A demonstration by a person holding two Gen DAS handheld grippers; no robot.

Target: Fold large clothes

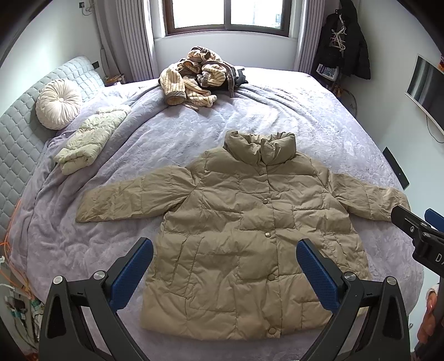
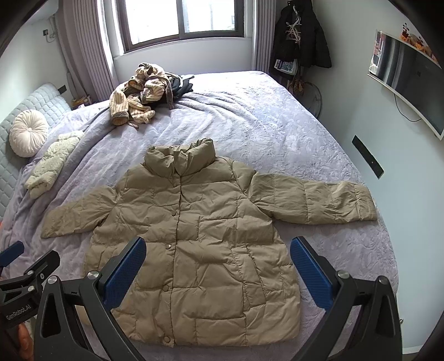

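1. Left wrist view: the jacket (image 1: 238, 222) lies flat on the bed (image 1: 319, 133), front side up, buttons closed, collar toward the window (image 1: 224, 14). Both sleeves are spread out to the sides. I think it is laid like this so that the sleeves can be folded in first.
2. The jacket is near the close edge of the bed, the hem toward the person, so both hands can reach it easily.
3. The left gripper (image 1: 224, 263) hangs above the lower part of the jacket, tilted down toward it. Its blue pads (image 1: 133, 272) stand fully apart and nothing is between them.
4. The right gripper (image 2: 217, 263) has the same pose over the jacket, also tilted down, fingers wide apart and holding nothing. In the left view its tip is seen close to the cuff of the right sleeve (image 1: 371, 200); whether it touches the cuff I cannot tell.
5. No fold is made yet, I judge; the task is at its beginning.
6. Farther away on the bed: a folded pale jacket (image 1: 86, 141) beside a round cushion (image 1: 58, 104) at the headboard (image 1: 19, 130), and a heap of striped clothes (image 1: 194, 77) near the window, probably waiting for their turn.
7. A dark coat (image 2: 302, 36) hangs in the corner and a screen (image 2: 408, 80) is on the wall.
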